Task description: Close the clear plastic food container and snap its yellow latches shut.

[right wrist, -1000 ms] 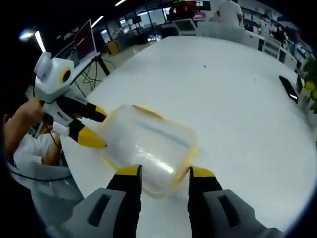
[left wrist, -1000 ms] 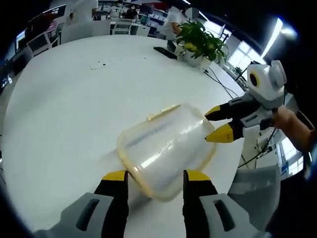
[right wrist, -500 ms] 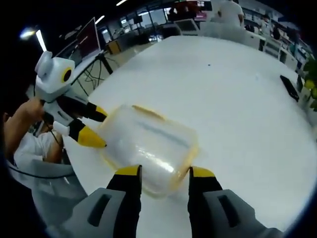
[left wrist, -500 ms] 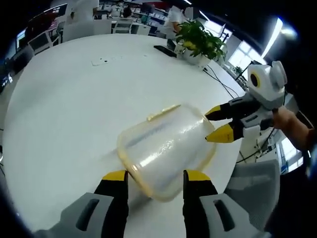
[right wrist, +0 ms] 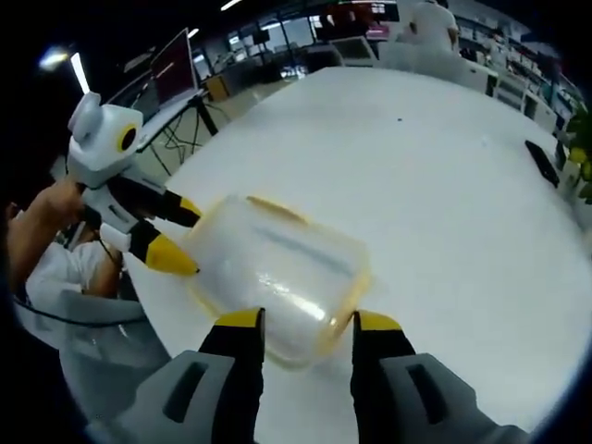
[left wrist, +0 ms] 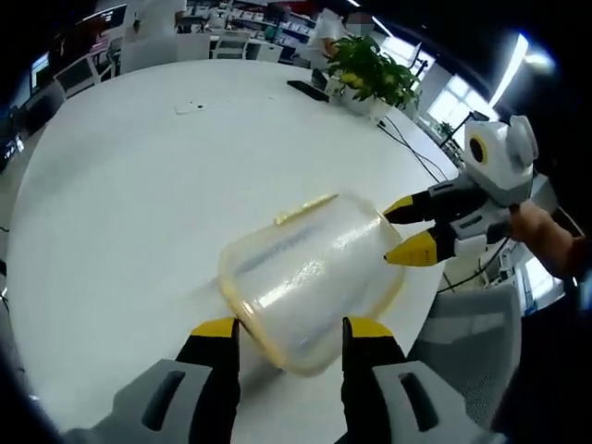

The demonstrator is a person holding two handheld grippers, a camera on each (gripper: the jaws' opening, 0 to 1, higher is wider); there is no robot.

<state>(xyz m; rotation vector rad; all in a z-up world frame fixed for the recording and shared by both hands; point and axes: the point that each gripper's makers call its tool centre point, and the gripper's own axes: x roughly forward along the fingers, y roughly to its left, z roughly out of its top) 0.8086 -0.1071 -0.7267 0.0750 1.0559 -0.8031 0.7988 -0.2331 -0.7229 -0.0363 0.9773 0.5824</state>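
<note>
Left gripper view: clear food container [left wrist: 310,282] w/ yellow-trimmed rim, on white round desk [left wrist: 120,185], near the desk edge on the person's side. Left tongs [left wrist: 292,331] rising from bottom, yellow tips either side of the near end of the container, jaws apart; contact w/ the walls not clear. Right tongs [left wrist: 405,229] coming in from the right, two yellow tips spread, at the far corner of the container, touching or just beside it; cannot tell which. One pale yellow latch [left wrist: 305,209] lying along the far long edge, looks unsnapped. Potted plant [left wrist: 375,79] and a dark flat device beside it well apart, far side of desk.

Right gripper view: same container [right wrist: 277,277] between right tongs [right wrist: 301,324], jaws apart around the near end. Left tongs [right wrist: 171,236] entering from the left, tips spread, at the container's left corner. Hand [right wrist: 42,217] holding that tool.

Handling, as judgement: thin clear plastic, light, prob. empty, so likely to skid on smooth desk when pushed; walls flex, slick surface. Best steadied at one end w/ one tool, other tool pressing on latch tab, not mid-wall. Latches small, stiff hinge, need firm push till click. Too much squeeze may bow the walls.
</note>
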